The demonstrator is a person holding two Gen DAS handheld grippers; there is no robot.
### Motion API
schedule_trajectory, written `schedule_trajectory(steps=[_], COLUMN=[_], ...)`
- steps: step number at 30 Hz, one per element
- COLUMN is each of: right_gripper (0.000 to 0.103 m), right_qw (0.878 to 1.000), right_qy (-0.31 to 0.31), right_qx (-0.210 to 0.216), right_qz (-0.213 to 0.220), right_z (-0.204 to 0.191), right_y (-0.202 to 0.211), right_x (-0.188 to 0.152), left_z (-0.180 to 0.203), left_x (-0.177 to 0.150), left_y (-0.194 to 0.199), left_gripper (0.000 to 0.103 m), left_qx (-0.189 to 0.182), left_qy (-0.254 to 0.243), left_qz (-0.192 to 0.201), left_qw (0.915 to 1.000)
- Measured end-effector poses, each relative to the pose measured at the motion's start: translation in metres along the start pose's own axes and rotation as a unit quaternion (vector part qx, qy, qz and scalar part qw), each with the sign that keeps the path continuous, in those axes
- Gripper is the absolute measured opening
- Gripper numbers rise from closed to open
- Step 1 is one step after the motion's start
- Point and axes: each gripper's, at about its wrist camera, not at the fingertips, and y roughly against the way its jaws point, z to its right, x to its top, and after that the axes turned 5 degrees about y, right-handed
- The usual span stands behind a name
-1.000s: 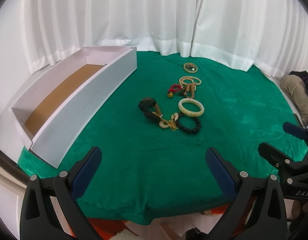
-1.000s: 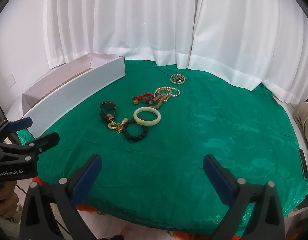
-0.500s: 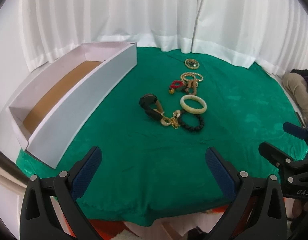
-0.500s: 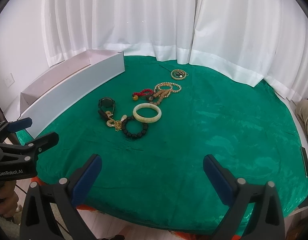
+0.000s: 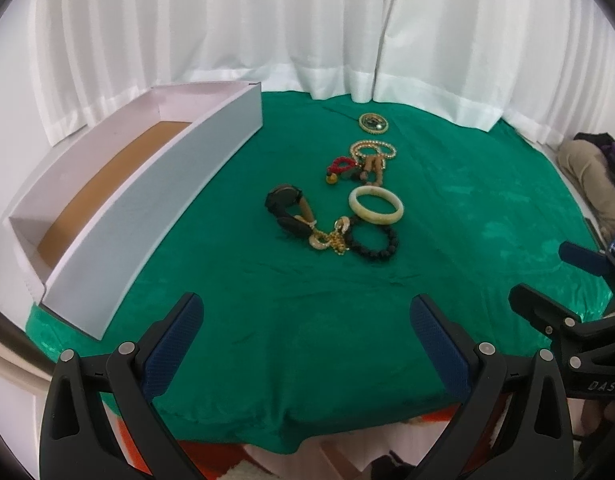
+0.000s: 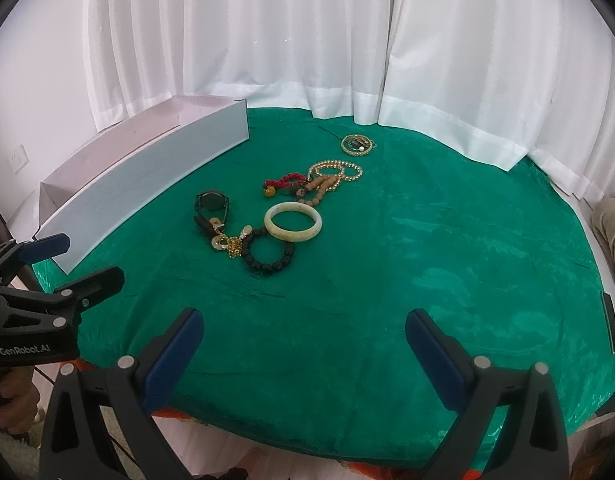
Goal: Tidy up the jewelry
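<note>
Jewelry lies in a loose line on the green cloth: a pale jade bangle (image 5: 376, 205) (image 6: 293, 222), a black bead bracelet (image 5: 373, 241) (image 6: 268, 255), a gold chain piece (image 5: 332, 238) (image 6: 230, 243), a dark watch (image 5: 285, 199) (image 6: 212, 203), a red cord piece (image 5: 339, 166) (image 6: 284, 181), a gold bead strand (image 5: 373, 149) (image 6: 337, 171) and a round gold brooch (image 5: 373, 123) (image 6: 357, 144). A long white box (image 5: 119, 200) (image 6: 147, 178) stands at the left. My left gripper (image 5: 303, 338) and right gripper (image 6: 299, 340) hover open over the near table edge, both holding nothing.
White curtains hang behind the round table (image 5: 487, 200). In the right wrist view the left gripper's body (image 6: 39, 312) and a hand appear at the far left. A person's clothing (image 5: 587, 176) lies beyond the table's right edge. Orange fabric shows under the near edge.
Both cameras have shifted slightly; the jewelry and box sit a little lower in the views. Nothing on the cloth has moved and both grippers stay open.
</note>
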Motion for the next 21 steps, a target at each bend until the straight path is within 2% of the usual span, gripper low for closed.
schedule_trajectory(steps=[7,21], right_gripper=[0.103,0.103], right_qw=[1.0,1.0], right_qy=[-0.001,0.003], right_qx=[0.004,0.007], right_qz=[-0.002,-0.008], right_z=[0.0015,-0.0019], right_y=[0.0017,-0.0007], right_x=[-0.0016,-0.0023], left_z=[0.0042,-0.0022], left_x=[-0.0014,0.0002], left_y=[-0.0009,-0.0048], left_gripper=[0.103,0.103], left_qx=[-0.006,-0.011], left_qy=[-0.012,-0.001], left_qz=[-0.003,-0.013], left_qw=[0.9999,0.9999])
